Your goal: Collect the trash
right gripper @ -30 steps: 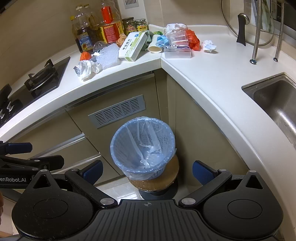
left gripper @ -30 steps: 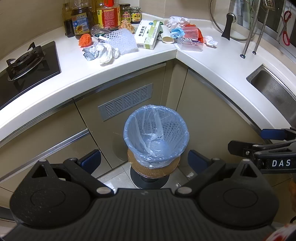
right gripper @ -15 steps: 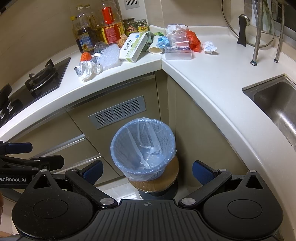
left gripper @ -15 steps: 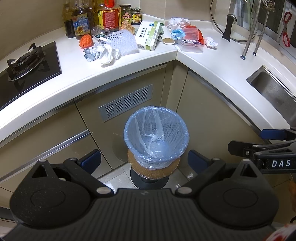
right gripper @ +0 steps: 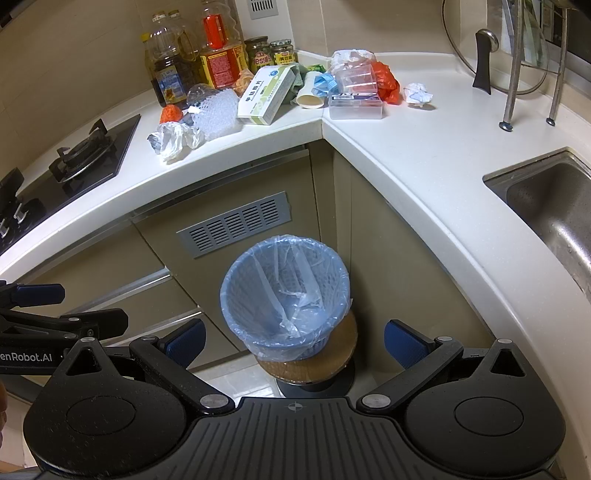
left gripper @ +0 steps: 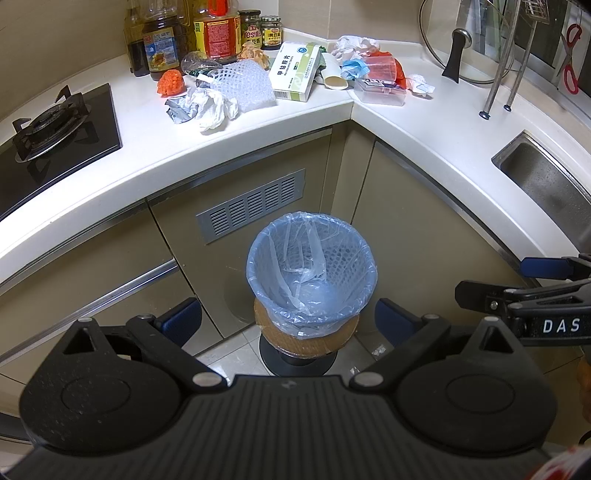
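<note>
Both tongs empty and spread wide, held low in front of the corner cabinets. Left tongs [left gripper: 288, 321] and right tongs [right gripper: 293, 341] each frame the blue mesh bin [left gripper: 312, 273], which sits on a round wooden stool [left gripper: 306, 341] on the floor, lined with a clear bag, nothing visible inside.

Trash is all up on the white bench [left gripper: 424, 129], piled in the back corner, well apart from both tongs: crumpled white paper [left gripper: 212, 107] with a foil scrap just beside it, white foam net sleeve [left gripper: 247, 83], orange net ball [left gripper: 170, 82], white-green medicine box [left gripper: 295, 72] with Chinese print, paper cup on its side [left gripper: 332, 75], blue face mask [left gripper: 352, 68], clear plastic box [left gripper: 382, 94] with a clear cup and red bag on or behind it, small paper wad [left gripper: 420, 84].

Behind the pile: oil bottles [left gripper: 218, 29] and two jars, one label reads "Yes". Gas hob [left gripper: 51, 125] at left, sink [left gripper: 546, 184] at right, glass pot lid [left gripper: 465, 48] leaning on a rack.

Writing on the other tool body: "DAS" seen from the left wrist, "enRobot.AI" from the right wrist.
</note>
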Available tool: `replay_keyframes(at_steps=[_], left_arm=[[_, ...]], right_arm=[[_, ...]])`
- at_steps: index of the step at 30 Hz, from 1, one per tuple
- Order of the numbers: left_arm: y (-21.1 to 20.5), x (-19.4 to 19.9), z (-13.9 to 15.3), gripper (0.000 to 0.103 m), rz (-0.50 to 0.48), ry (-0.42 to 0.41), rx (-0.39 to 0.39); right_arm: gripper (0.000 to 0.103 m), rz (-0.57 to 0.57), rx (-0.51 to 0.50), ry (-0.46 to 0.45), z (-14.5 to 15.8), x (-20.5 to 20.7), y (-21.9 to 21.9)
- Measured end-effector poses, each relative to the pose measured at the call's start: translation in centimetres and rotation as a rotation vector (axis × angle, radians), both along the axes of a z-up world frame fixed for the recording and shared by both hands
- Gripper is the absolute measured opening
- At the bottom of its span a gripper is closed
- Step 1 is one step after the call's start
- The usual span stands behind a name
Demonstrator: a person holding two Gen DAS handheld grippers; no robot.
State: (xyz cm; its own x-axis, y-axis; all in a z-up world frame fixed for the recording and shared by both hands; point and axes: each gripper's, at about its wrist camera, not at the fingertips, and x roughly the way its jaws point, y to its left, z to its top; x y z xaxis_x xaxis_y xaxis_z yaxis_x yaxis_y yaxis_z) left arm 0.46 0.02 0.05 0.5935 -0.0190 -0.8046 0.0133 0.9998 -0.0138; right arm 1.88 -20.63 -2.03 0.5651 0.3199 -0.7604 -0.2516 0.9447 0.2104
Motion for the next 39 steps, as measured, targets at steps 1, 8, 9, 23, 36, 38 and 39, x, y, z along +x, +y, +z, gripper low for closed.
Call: replay_keyframes(at_steps=[1, 8, 9, 23, 36, 38, 39], left_arm=[[0.0, 0.0, 0.0, 0.1, 0.0, 0.0, 0.0], [0.0, 0.0, 0.0, 0.1, 0.001, 0.0, 0.0], [0.0, 0.0, 0.0, 0.1, 0.001, 0.0, 0.0], [0.0, 0.1, 0.1, 0.1, 0.003, -0.005, 0.0], [2.7, 3.0, 1.4, 0.1, 0.045, -0.054, 0.002], [3.4, 3.6, 1.6, 0.1, 0.055, -0.064, 0.001], [3.8, 4.0, 1.6, 0.1, 0.059, -0.07, 0.0]], right_arm=[[0.103, 0.001, 0.0, 0.0, 0.0, 0.0, 0.0], [0.103, 0.001, 0.0, -0.001, -0.1, -0.2, 0.2], [0.103, 0.001, 0.0, -0.001, -0.1, -0.1, 0.2], [0.103, 0.0, 0.0, 0.0, 0.1, 0.5, 0.2], [0.103, -0.028, 0.017, -0.052, 0.6, 3.5, -0.1], [0.103, -0.043, 0.03, -0.066, 0.7, 4.2, -0.4], [0.103, -0.05, 0.037, -0.071, 0.7, 4.4, -0.6]])
